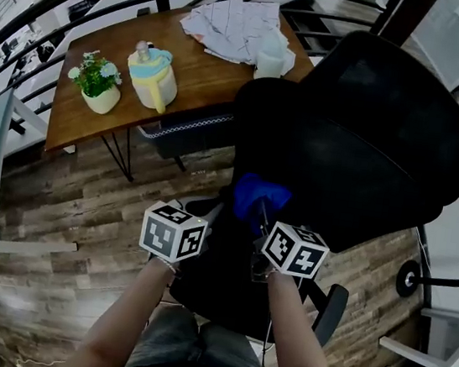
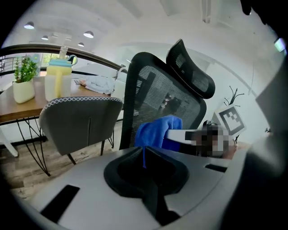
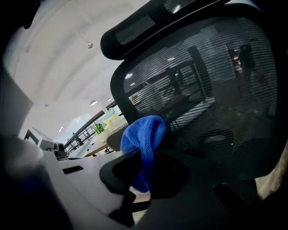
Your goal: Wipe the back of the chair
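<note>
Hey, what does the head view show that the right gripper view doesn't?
Only the head view shows the person's forearms and the papers on the wooden table. Only the right gripper view shows ceiling lights and the see-through mesh weave of the chair back up close. Both show the blue cloth in front of the black office chair.

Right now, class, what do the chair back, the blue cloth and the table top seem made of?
The chair back: black see-through mesh, matte, in a plastic-looking frame.
The blue cloth: soft, nappy fabric, probably microfibre; it folds limply.
The table top: brown wood or veneer, with visible grain streaks.
</note>
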A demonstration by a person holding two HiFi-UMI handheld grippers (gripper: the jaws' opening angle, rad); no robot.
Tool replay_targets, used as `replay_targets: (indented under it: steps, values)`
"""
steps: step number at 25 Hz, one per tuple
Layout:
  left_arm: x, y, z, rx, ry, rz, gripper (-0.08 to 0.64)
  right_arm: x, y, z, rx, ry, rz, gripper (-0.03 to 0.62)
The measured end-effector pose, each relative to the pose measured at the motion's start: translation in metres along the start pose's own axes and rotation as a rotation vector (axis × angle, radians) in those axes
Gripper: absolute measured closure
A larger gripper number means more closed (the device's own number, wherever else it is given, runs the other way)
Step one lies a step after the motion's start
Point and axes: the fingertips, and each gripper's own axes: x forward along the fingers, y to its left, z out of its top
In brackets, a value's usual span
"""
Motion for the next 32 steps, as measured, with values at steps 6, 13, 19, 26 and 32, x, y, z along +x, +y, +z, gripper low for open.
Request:
replay_targets:
  steps: [6,13,19,26,32]
  values:
    - [-0.003,0.025,-0.004,-0.041,-0.003,0.033,0.532,0.043,0.015,-0.007,0.027,0.033,0.027,0.524]
    - [0.006,0.031,0.001,-0.054,-0.003,0.03,0.532,0.062,0.002,-0.003,0.07,0.031,-0.032,0.525]
    - [0.015,0.026,0.004,-0.041,0.008,0.012,0.532,0.058,-0.017,-0.001,0.077,0.022,-0.063,0.523]
    - [0.03,0.011,0.004,-0.014,0.035,-0.02,0.532,0.039,-0.043,-0.001,0.111,0.0,-0.102,0.523]
    - [0.051,-0.014,0.001,0.017,0.069,-0.064,0.532,0.014,-0.078,0.002,0.138,-0.035,-0.152,0.523]
